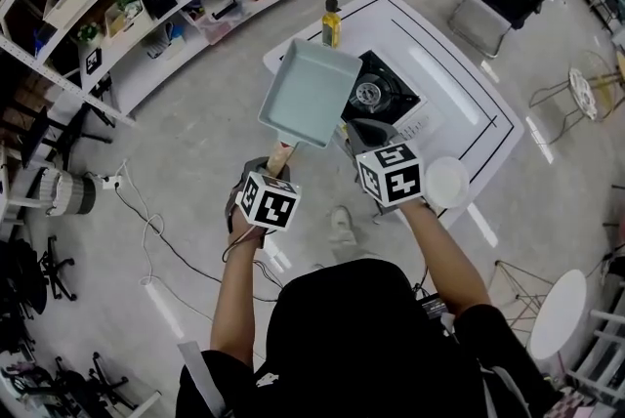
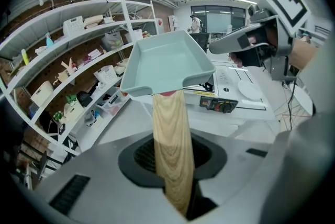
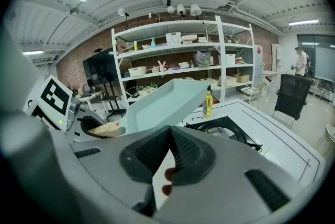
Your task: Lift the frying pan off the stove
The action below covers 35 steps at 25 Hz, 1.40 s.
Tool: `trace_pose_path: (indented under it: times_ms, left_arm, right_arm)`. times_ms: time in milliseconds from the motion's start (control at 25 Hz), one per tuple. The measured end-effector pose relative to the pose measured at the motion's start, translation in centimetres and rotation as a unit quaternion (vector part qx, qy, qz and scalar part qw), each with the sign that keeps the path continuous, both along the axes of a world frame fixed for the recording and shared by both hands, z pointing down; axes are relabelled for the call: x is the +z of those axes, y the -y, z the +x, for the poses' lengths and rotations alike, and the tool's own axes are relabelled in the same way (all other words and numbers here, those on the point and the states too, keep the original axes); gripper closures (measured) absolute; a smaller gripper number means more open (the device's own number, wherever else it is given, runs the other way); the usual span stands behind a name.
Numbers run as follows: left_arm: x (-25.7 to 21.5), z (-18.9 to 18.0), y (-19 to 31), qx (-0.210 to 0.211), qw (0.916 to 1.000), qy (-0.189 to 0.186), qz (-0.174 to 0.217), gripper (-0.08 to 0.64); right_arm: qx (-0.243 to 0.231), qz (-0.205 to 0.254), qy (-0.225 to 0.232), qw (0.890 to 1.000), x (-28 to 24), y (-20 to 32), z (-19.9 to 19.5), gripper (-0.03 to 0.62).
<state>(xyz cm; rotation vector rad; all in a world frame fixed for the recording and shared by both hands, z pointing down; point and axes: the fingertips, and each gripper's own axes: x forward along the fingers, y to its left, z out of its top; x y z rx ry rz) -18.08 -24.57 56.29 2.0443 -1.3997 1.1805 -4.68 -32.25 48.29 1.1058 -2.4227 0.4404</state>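
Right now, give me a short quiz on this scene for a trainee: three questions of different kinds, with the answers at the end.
1. True or false: the pale teal rectangular frying pan rests on the black gas stove.
2. What is the left claw shut on? A: the pan's light wooden handle. B: a bottle. C: a round white plate.
3. What stands upright on the white table just beyond the stove in the head view?

Key
1. False: the pan is held in the air, clear of the stove.
2. A.
3. A bottle of yellow oil with a dark cap.
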Motion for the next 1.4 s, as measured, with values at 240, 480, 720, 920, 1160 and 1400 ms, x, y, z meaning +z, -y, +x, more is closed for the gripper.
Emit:
trace_pose_path:
  times_ms: [240, 480, 720, 920, 1160, 1400]
  left_arm:
    - [-0.6, -0.7, -4.0, -0.009, 0.9999, -0.009, 0.005, 0.469]
    - [-0.8, -1.5, -8.0, -0.014, 0.9999, -0.003, 0.007, 0.469]
    - [-1.4, -2.6, -11.7, -0.018, 0.9998, -0.001, 0.009, 0.469]
    - [-2.1, -3.4, -14.7, -0.023, 0.9996, -0.002, 0.015, 0.469]
    - [-2.3, -3.7, -17.8, -0.022, 0.9995, -0.004, 0.023, 0.469]
    - [-2.9, -4.1, -19.9, -0.033, 0.9989, -0.008, 0.031, 0.469]
  right_arm:
    - [-0.006, 0.007, 0.0, 1.0, -0.7, -3.9, -1.0, 0.591]
    - [-0.01, 0.009, 0.002, 1.0, -0.8, -7.7, -1.7, 0.591]
    - [-0.015, 0.014, 0.004, 1.0, -1.5, -11.3, -2.6, 0.591]
    - [-0.016, 0.017, 0.005, 1.0, -2.1, -14.6, -3.2, 0.591]
    - [-0.014, 0.027, 0.008, 1.0, -2.3, -17.9, -3.4, 0.591]
    - [-0.02, 0.033, 0.009, 0.999, -2.9, -20.7, -4.1, 0.591]
